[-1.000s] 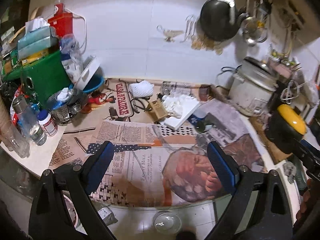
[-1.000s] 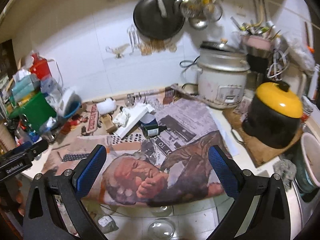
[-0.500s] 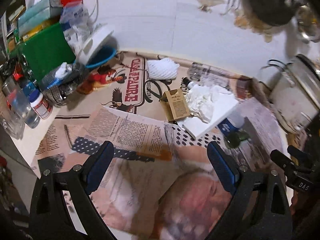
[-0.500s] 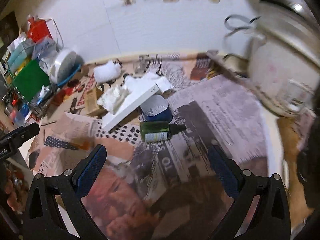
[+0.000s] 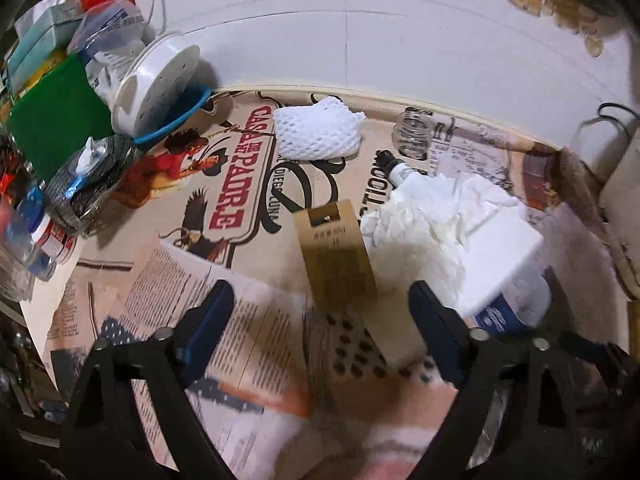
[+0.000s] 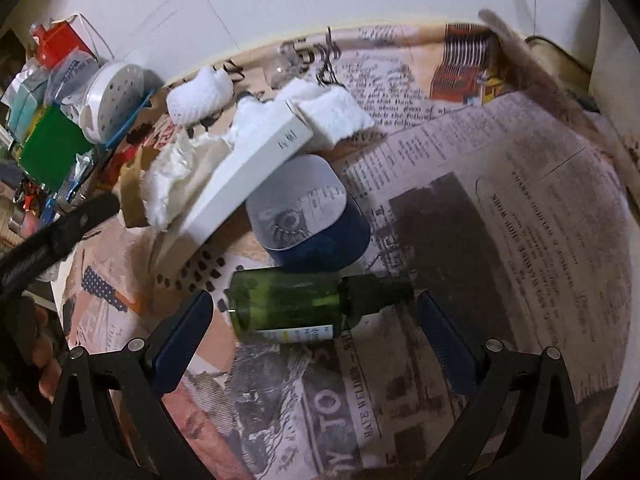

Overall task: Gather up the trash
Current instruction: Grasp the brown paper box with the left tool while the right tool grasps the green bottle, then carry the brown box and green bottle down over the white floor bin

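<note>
A brown cardboard box (image 5: 334, 256) lies flat on the newspaper-covered counter (image 5: 248, 340), its near end between the tips of my left gripper (image 5: 322, 320). The left jaws are closing and the pads stand clear of the box. A green glass bottle (image 6: 288, 308) lies on its side between the fingers of my right gripper (image 6: 316, 336), which is open and not touching it. Behind them lie crumpled white tissue (image 5: 420, 216), a flat white box (image 6: 248, 168), a blue and white cup (image 6: 308, 216), a white foam net (image 5: 316, 132) and a small glass jar (image 5: 414, 134).
At the left stand a green box (image 5: 52, 128), a white perforated lid (image 5: 156, 84), a mesh basket (image 5: 88, 184) and small bottles (image 5: 36, 232). A white tiled wall (image 5: 400, 40) backs the counter. A cooker's side (image 5: 624, 200) closes the right. The left gripper's body (image 6: 60, 232) shows in the right wrist view.
Both grippers have come forward and down toward the counter. The brown box now sits between the left fingers, the green bottle between the right fingers. The left jaws look slightly narrower.
</note>
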`<act>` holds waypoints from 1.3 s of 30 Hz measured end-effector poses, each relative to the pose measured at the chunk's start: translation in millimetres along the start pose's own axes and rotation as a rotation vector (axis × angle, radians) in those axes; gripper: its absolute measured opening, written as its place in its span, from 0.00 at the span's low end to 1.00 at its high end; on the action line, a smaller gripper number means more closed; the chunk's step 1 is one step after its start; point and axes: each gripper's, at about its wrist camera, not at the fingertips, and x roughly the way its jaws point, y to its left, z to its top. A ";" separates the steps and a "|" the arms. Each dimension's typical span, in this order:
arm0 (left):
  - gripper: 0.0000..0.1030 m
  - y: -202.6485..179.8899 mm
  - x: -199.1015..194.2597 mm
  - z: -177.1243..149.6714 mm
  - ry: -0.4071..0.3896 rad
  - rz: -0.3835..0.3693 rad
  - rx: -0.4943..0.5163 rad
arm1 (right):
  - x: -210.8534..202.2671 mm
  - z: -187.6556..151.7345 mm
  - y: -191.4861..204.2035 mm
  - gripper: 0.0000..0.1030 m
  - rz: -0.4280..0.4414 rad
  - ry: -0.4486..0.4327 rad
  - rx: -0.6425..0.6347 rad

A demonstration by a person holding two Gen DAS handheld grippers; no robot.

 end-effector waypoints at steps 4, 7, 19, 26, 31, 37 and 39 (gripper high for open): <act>0.77 -0.5 12.4 5.5 0.008 0.017 -0.019 | 4.6 2.0 -8.2 0.83 0.024 0.030 -0.007; 0.77 0.6 16.3 2.1 0.019 0.020 -0.034 | 5.3 5.0 -9.7 0.81 0.034 0.032 -0.024; 0.68 9.3 25.7 3.5 0.018 0.028 -0.090 | 5.5 5.0 -4.3 0.71 0.026 0.013 -0.129; 0.68 16.3 42.7 25.7 0.025 -0.027 -0.156 | -1.7 2.8 -4.6 0.71 0.030 0.006 -0.138; 0.68 20.2 60.5 33.7 0.058 -0.013 -0.201 | -6.3 0.9 -6.1 0.71 0.026 -0.003 -0.138; 0.38 29.7 59.7 28.3 0.068 -0.007 -0.208 | -15.3 -1.0 -7.9 0.71 0.015 -0.028 -0.132; 0.38 31.0 50.1 25.3 0.050 -0.002 -0.190 | -20.4 -2.4 -6.6 0.71 0.009 -0.040 -0.133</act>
